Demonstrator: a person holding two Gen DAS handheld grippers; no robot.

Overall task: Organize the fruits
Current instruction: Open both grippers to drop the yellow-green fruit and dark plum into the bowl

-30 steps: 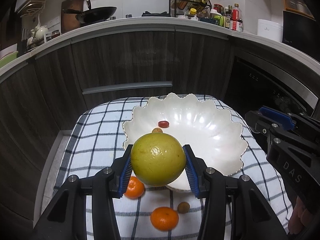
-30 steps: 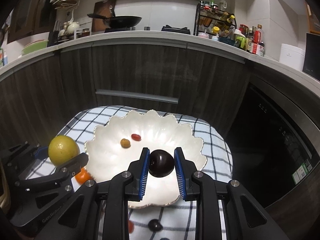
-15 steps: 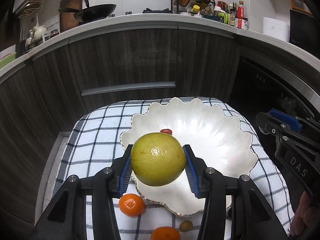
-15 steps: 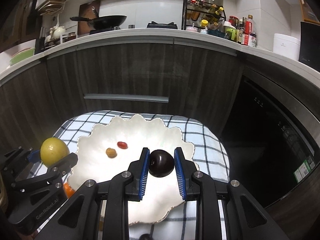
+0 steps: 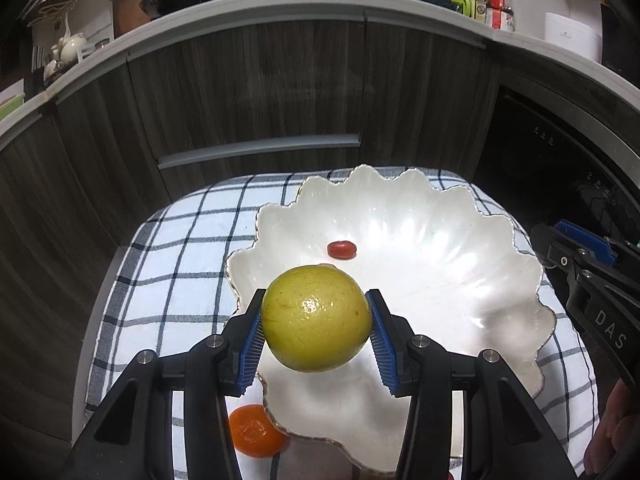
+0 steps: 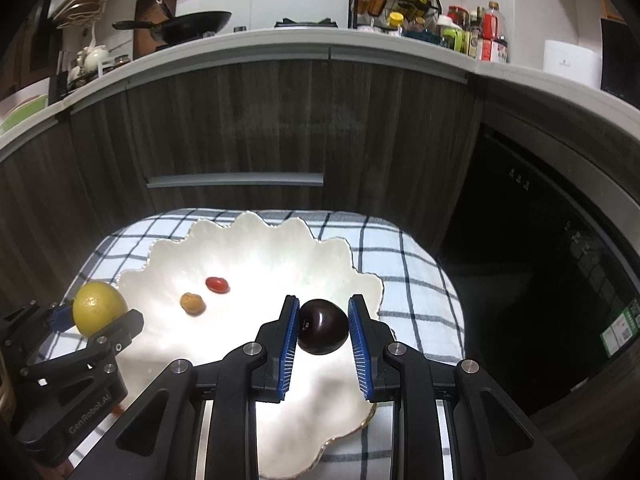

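Observation:
My left gripper [image 5: 316, 330] is shut on a large yellow-green citrus fruit [image 5: 316, 318] and holds it over the near-left rim of the white scalloped bowl [image 5: 500, 280]. It also shows in the right wrist view [image 6: 98, 306]. My right gripper [image 6: 323, 330] is shut on a dark plum [image 6: 323, 331] and holds it above the bowl's [image 6: 280, 240] right part. In the bowl lie a small red fruit [image 6: 217, 284] and a small tan fruit [image 6: 192, 303]. The red fruit also shows in the left wrist view [image 5: 342, 249].
The bowl stands on a blue-checked cloth [image 5: 180, 248] over a small table. An orange mandarin [image 5: 256, 436] lies on the cloth by the bowl's near-left rim. Dark cabinet fronts [image 6: 240, 128] stand behind, and a dark oven front [image 6: 540, 240] at the right.
Both grippers have moved forward over the bowl with their fruits still held. The loose fruits on the cloth have slid toward the bottom edge of the views.

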